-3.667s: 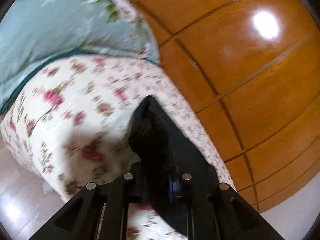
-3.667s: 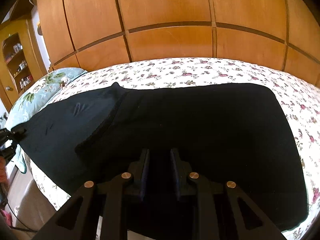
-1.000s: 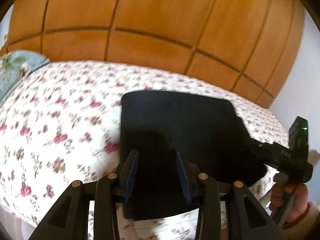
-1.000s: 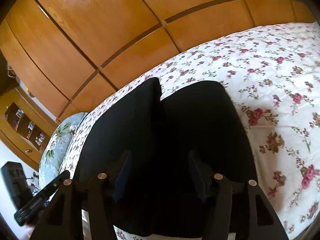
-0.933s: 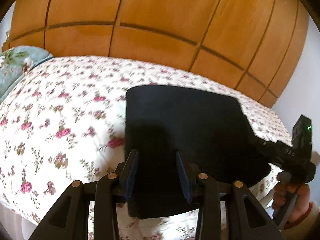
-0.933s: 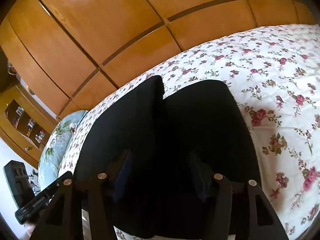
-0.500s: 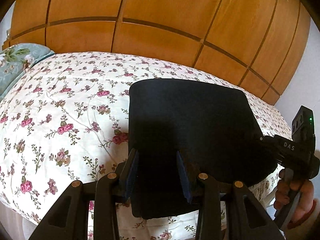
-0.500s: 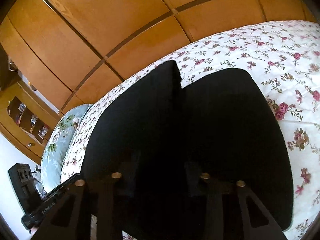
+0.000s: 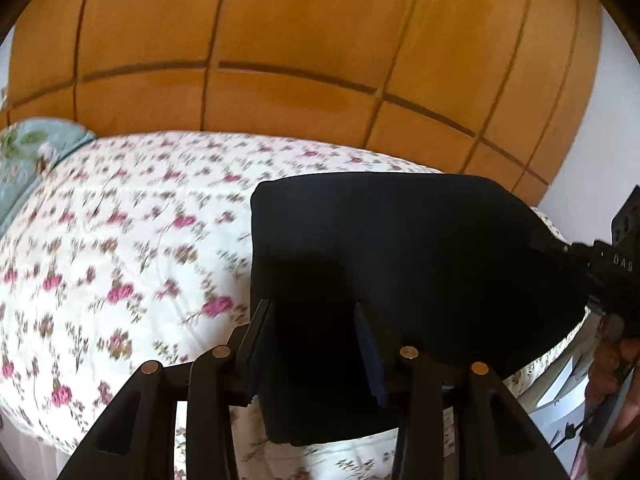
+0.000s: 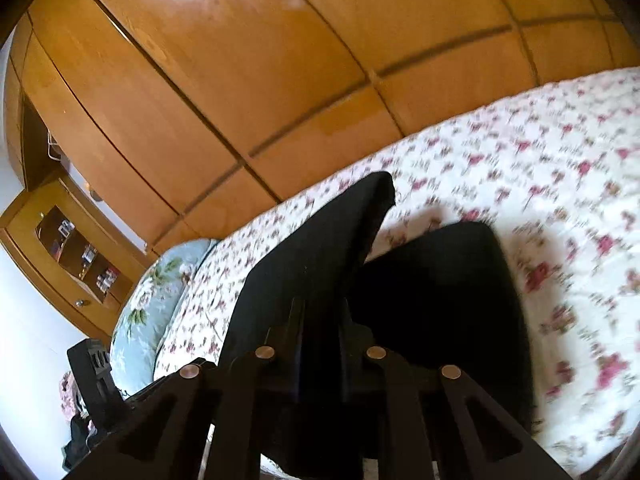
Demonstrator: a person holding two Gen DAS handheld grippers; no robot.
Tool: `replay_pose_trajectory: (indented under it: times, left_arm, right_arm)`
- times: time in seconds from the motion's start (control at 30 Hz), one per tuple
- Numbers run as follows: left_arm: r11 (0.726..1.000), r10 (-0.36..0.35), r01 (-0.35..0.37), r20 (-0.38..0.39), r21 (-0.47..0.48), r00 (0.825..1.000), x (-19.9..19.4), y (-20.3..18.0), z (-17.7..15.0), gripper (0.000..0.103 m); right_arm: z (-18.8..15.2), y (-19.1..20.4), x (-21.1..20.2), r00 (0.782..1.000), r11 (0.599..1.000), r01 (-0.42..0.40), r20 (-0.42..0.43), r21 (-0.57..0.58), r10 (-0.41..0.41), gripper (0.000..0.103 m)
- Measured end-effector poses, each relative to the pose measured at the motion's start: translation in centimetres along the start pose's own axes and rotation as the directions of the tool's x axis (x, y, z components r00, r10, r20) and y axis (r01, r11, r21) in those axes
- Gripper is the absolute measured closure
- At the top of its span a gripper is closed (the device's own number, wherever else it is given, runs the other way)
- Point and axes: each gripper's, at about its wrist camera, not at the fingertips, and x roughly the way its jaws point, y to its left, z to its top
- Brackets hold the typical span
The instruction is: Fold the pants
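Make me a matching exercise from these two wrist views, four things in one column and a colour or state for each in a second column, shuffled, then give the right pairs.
Things
1. pants
2. bedspread
3. pillow
4. left gripper

Descriptions
A. pale blue with green leaves
B. open, fingers spread over dark cloth
C. black, partly folded, one flap raised
D. white with pink flowers

Pairs: 1-C, 2-D, 3-A, 4-B
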Motion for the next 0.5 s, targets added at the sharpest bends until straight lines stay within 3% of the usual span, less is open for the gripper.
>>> replay_pose_trajectory:
  times: [0.3,0.43,0.5]
  left_arm:
    - [0.989,-0.037,0.043,-0.046,0.143,0.998,2.1,-4.8,0.1,0.062]
    - [0.972,0.038,-0.013,-0.099,0.233,0.994,4.5,-6.3,-1.4,0.061]
    - [0.955,0.077,-0.055,-0.065,0.292,0.995,4.8,-6.9,-2.3,0.060]
  right_arm:
    - [0.7,-3.9,-0.4,0.996,0.995,0.091,-0.011,0.037,-0.091,0.090]
    - [-0.6,-7.0,1.8,0.985,0.986,0.150,-0.094,0.068,-0.143,0.090]
    - [-1.8,-8.7,3.1,0.983,0.982,0.149,-0.125,0.118,-0.134,0.089]
